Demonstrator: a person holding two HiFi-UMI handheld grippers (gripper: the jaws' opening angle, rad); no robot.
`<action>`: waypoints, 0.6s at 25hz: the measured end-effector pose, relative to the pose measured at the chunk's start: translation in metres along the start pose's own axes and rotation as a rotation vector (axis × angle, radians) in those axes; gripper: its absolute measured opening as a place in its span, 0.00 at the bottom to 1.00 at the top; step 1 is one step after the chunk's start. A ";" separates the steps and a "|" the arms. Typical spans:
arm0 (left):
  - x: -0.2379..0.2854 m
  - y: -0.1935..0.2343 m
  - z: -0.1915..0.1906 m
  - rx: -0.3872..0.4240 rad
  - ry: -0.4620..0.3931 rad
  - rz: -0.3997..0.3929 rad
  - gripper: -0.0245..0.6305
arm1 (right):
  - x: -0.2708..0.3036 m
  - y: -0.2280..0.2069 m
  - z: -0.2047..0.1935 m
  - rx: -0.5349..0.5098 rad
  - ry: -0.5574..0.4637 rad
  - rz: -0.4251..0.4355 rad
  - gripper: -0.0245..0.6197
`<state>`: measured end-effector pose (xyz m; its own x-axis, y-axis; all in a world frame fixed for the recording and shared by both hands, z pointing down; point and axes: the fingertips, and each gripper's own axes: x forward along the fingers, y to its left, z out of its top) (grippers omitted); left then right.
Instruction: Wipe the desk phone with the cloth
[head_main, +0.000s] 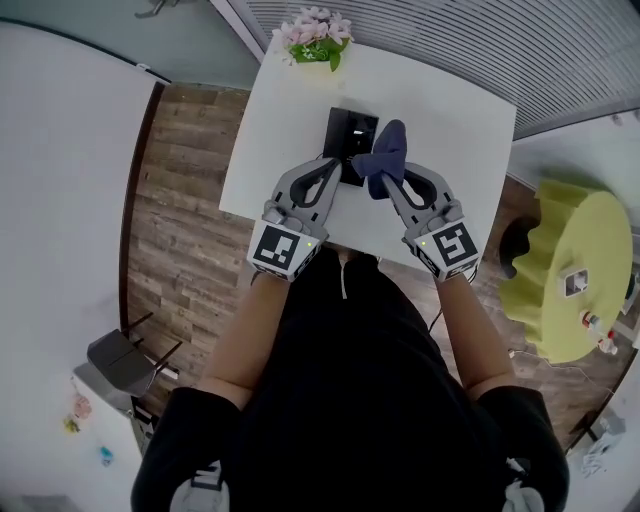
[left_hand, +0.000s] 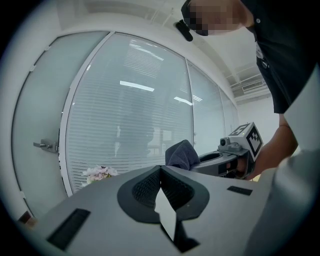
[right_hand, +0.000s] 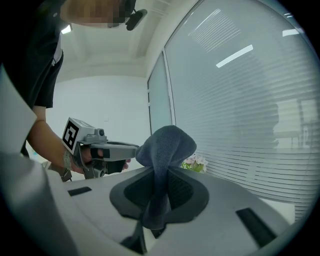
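Observation:
The black desk phone (head_main: 349, 133) lies on the white table (head_main: 450, 110), seen only in the head view. My right gripper (head_main: 386, 178) is shut on a dark blue cloth (head_main: 387, 152), which bunches up over the phone's right edge. In the right gripper view the cloth (right_hand: 166, 145) stands up from between the shut jaws of that gripper (right_hand: 159, 172). My left gripper (head_main: 337, 172) hovers at the phone's near left side. Its jaws (left_hand: 160, 170) are shut with nothing between them. The cloth (left_hand: 181, 154) shows beyond them.
A pot of pink flowers (head_main: 317, 38) stands at the table's far edge. A yellow-green round table (head_main: 580, 270) is to the right and a grey chair (head_main: 125, 360) sits on the wood floor at the left. A glass wall with blinds (left_hand: 130, 110) rises behind the table.

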<state>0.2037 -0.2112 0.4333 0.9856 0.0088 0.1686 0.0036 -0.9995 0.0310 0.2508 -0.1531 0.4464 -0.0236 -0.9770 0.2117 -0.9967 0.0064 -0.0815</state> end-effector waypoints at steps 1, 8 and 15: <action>0.005 0.004 -0.004 0.002 0.002 -0.010 0.05 | 0.005 -0.005 -0.003 -0.011 0.019 -0.010 0.14; 0.034 0.034 -0.043 0.011 0.044 -0.114 0.05 | 0.054 -0.032 -0.042 -0.110 0.246 -0.070 0.14; 0.056 0.064 -0.065 0.007 0.067 -0.191 0.05 | 0.103 -0.053 -0.087 -0.316 0.471 -0.109 0.14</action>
<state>0.2481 -0.2725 0.5087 0.9535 0.2002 0.2253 0.1911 -0.9796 0.0620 0.2940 -0.2357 0.5573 0.1202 -0.7762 0.6189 -0.9686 0.0450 0.2446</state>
